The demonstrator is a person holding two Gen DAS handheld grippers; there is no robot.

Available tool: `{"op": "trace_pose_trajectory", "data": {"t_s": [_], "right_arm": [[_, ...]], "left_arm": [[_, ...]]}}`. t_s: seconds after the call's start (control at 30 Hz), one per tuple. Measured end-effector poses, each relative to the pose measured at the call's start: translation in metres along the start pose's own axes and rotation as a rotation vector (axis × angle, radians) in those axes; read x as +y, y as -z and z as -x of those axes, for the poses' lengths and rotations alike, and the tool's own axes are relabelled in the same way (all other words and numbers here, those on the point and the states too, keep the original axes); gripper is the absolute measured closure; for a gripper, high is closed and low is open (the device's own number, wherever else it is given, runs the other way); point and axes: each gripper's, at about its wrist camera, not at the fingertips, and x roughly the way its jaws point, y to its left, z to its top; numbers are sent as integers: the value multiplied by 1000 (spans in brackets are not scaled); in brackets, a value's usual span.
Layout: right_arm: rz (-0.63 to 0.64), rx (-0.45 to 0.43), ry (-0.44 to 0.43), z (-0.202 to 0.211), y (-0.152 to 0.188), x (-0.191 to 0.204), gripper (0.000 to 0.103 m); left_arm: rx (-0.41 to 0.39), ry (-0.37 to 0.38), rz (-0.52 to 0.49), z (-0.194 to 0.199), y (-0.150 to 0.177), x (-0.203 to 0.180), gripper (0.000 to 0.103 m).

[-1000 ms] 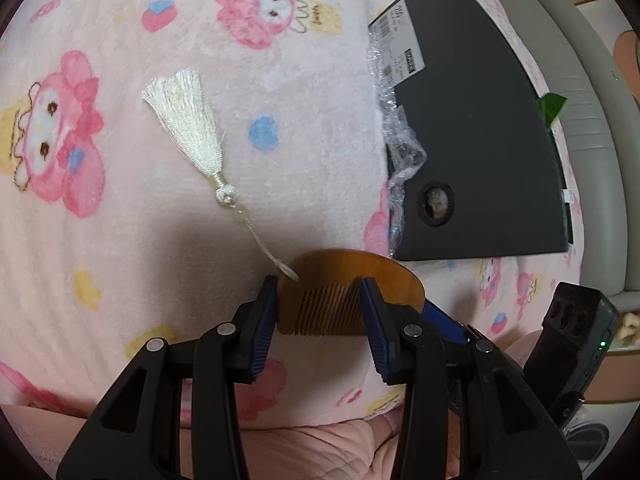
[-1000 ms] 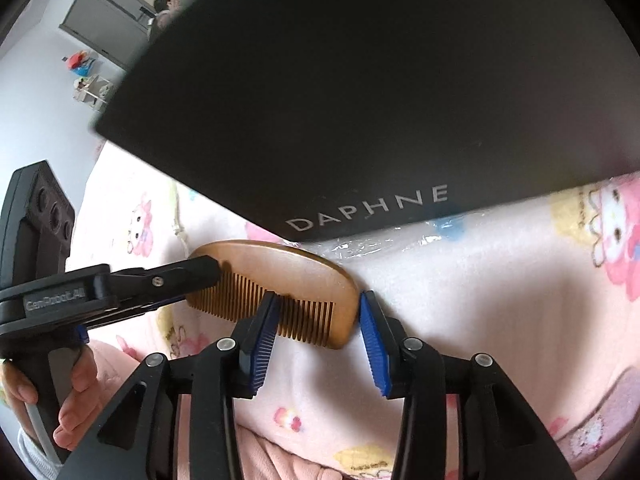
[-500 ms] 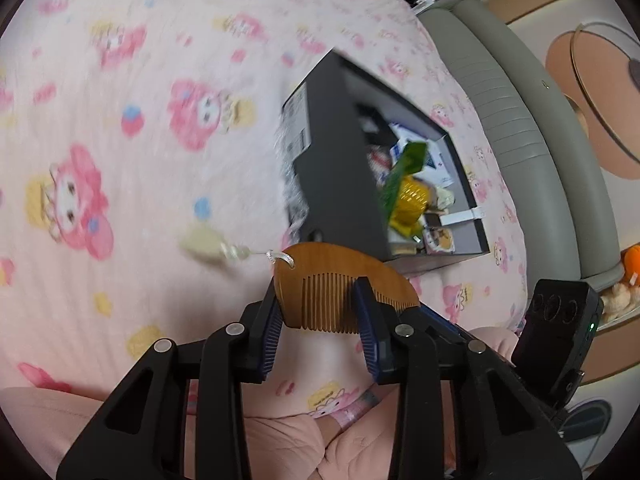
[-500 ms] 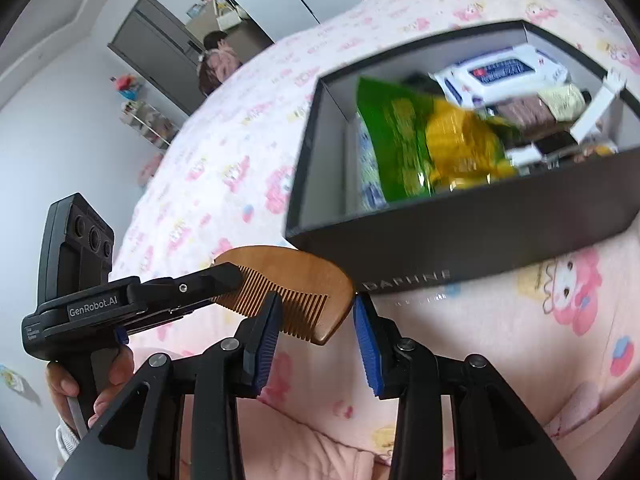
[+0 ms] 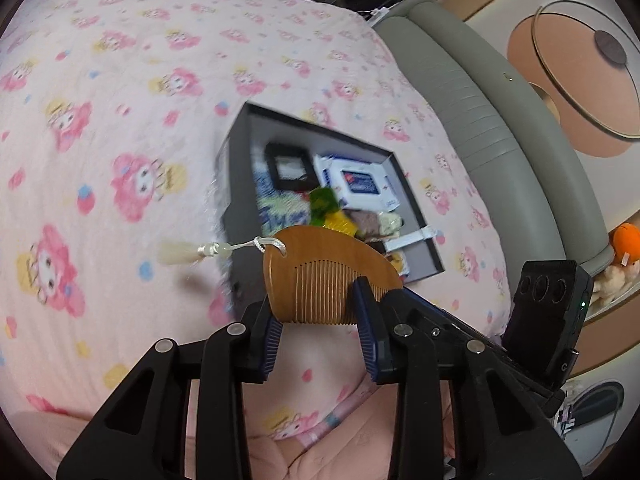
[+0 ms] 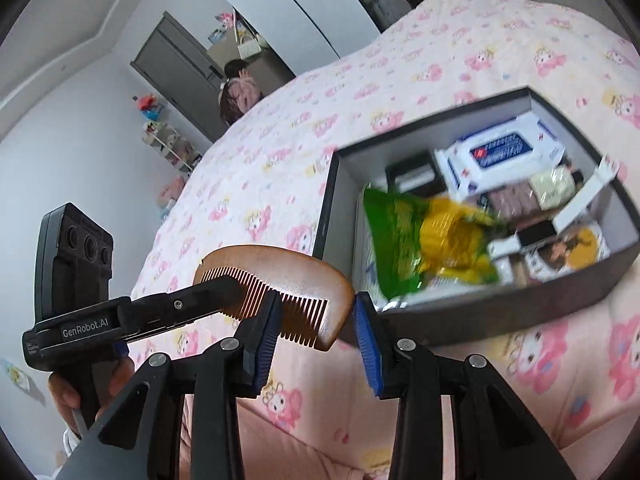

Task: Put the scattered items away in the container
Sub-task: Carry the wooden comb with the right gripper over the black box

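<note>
A brown wooden comb (image 5: 320,264) with a white tassel (image 5: 178,252) on a cord hangs in the air, held at both ends. My left gripper (image 5: 316,300) is shut on its left part, and one of its fingers (image 6: 220,286) lies across the teeth in the right wrist view. My right gripper (image 6: 316,304) is shut on the comb (image 6: 280,268) at its rounded right end and reaches in from the right (image 5: 404,300) in the left wrist view. Just beyond the comb, the open dark grey box (image 5: 236,184) (image 6: 480,320) sits on the pink bedspread.
The box holds a white wipes pack (image 6: 500,148), a green and yellow snack bag (image 6: 420,236), a black case (image 5: 288,166) and small packets. A grey padded bed edge (image 5: 480,120) runs along the right. A person (image 6: 238,88) stands far back by a doorway.
Both grippers have risen with the comb, lifting it and its tassel off the bedspread. The box has dropped below them, so its inside now shows.
</note>
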Motion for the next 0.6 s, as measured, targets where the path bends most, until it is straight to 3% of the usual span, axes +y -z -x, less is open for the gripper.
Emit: {"op": "trace_pose_trajectory", "data": {"t_s": [0.23, 0.37, 0.6], "right_arm": [[45, -37, 34, 20, -46, -22, 70], [74, -18, 68, 8, -72, -44, 70], [-10, -1, 75, -8, -74, -104, 69]], "left_arm": [[-5, 36, -33, -36, -36, -38, 70], [11, 32, -26, -73, -61, -51, 70], [82, 39, 23, -141, -79, -45, 70]]}}
